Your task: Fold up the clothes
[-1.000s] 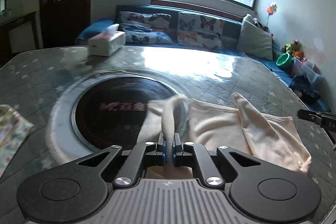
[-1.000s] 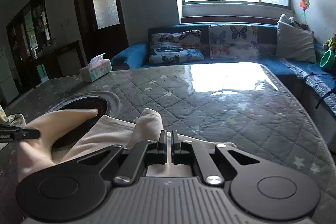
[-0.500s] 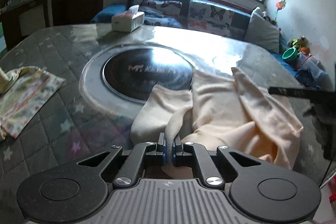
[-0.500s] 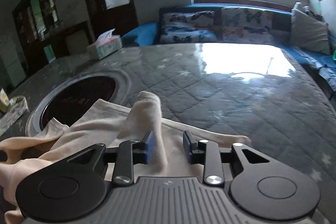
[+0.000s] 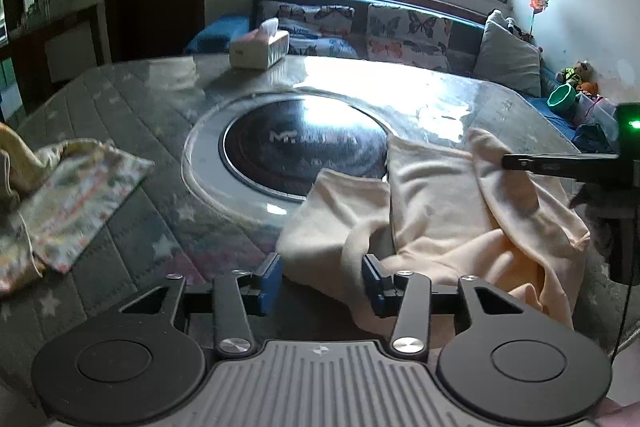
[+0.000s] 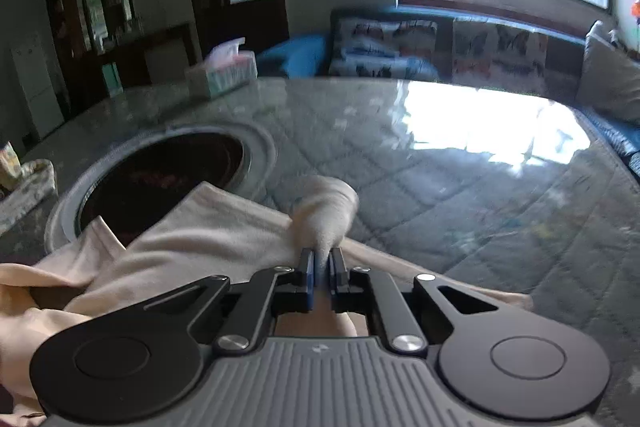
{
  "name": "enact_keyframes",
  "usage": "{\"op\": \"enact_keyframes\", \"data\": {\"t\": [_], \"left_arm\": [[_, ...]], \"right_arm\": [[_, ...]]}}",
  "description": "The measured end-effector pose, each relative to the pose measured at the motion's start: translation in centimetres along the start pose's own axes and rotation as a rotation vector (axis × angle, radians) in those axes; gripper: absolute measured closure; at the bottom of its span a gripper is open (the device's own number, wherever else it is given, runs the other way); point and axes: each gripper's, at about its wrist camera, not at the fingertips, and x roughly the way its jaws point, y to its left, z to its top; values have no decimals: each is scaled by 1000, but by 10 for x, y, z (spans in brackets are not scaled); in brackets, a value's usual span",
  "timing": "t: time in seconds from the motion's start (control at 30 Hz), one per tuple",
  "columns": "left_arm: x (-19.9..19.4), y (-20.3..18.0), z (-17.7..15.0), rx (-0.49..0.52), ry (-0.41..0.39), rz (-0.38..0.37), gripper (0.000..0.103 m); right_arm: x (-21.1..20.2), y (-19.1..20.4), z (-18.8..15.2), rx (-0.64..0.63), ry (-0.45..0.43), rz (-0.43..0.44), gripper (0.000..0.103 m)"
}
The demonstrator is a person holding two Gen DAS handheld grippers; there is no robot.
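Cream garment (image 5: 436, 203) lies rumpled at 4 o'clock of the table's dark round hob (image 5: 304, 151). Left gripper (image 5: 320, 279) has just been opening, cloth loose between its jaws; right gripper (image 6: 322, 267) is clamped on a bunched fold. I'd regrip the edge, not the bunch.

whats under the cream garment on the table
The cream garment lies on the quilted table cover, with its far edge overlapping the round black hotplate. Anything beneath its folds is hidden.
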Motion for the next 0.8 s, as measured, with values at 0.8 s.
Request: {"op": "enact_keyframes", "data": {"t": [0.8], "left_arm": [[68,-64,42,150,22,-141,55]], "right_arm": [[-204,-102,-96,298,-94,-531,92]]}}
